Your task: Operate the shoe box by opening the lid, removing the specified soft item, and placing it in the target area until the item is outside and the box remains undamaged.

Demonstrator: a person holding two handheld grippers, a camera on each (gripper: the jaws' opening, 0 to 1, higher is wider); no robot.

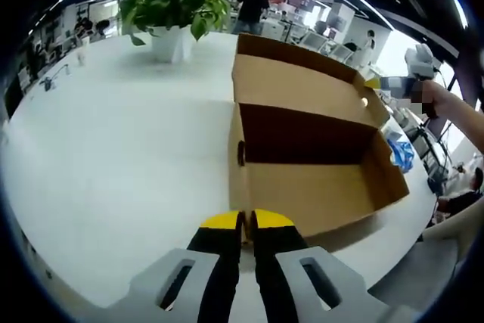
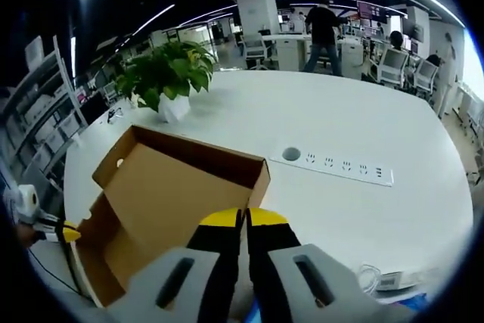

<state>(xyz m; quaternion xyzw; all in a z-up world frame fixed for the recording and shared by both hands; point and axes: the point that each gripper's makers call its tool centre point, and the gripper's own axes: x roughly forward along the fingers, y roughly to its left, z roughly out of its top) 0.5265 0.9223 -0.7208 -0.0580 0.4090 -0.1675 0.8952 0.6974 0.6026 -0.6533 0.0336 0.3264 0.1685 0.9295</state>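
- Left tongs (image 1: 247, 221) at 6 o'clock in the left gripper view: yellow-tipped black jaws pressed together, clenched on nothing, hovering just short of the shoe box's near wall.
- Shoe box (image 1: 318, 153) lies toward 3 o'clock of those tongs: plain brown corrugated card, matte, rectangular, with the lid (image 1: 299, 85) already folded back flat. Opening step done, I judge. The walls look square and untorn.
- Interior shows bare card. I see no soft item inside or on the bench (image 1: 113, 156), so I cannot tell whether it is already out.
- Right tongs (image 2: 243, 221) in the right gripper view: jaws likewise clenched and empty, above the box's edge.
- Bench is smooth, glossy white. A leafy potted plant (image 2: 168, 73) stands at 11 o'clock, and a white socket strip (image 2: 348, 168) at 2 o'clock.
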